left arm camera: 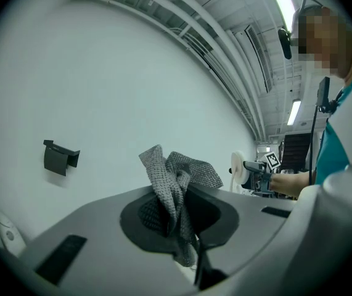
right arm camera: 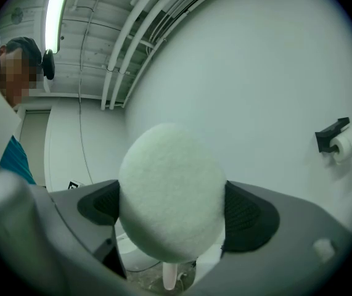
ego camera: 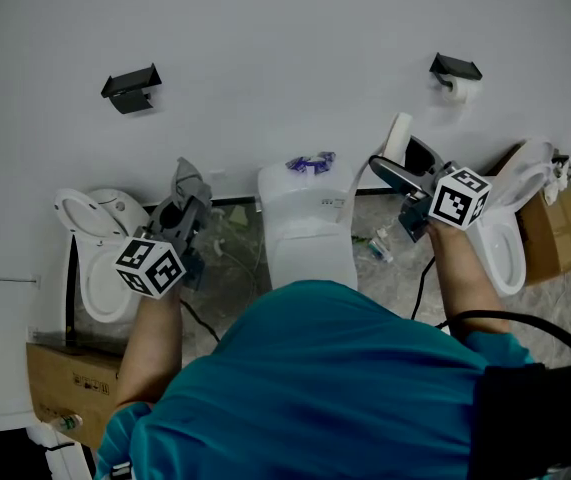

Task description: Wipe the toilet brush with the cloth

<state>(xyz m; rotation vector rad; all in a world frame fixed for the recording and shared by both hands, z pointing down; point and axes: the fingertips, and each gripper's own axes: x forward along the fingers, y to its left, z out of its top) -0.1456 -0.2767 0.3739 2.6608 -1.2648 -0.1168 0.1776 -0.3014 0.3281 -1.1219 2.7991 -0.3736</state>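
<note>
L hand-held gripper [left arm camera: 179, 217] pinching cloth [left arm camera: 182, 172]; R hand-held gripper [right arm camera: 174, 208] clamping toilet brush [right arm camera: 172, 180] head.

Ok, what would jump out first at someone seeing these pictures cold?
A round white brush fills the right gripper view, clamped by its head between the right gripper's fingers. A crumpled grey cloth sticks up from the left gripper's closed fingers. Beyond both, in the head view, toilets stand in a row along the white wall.
</note>
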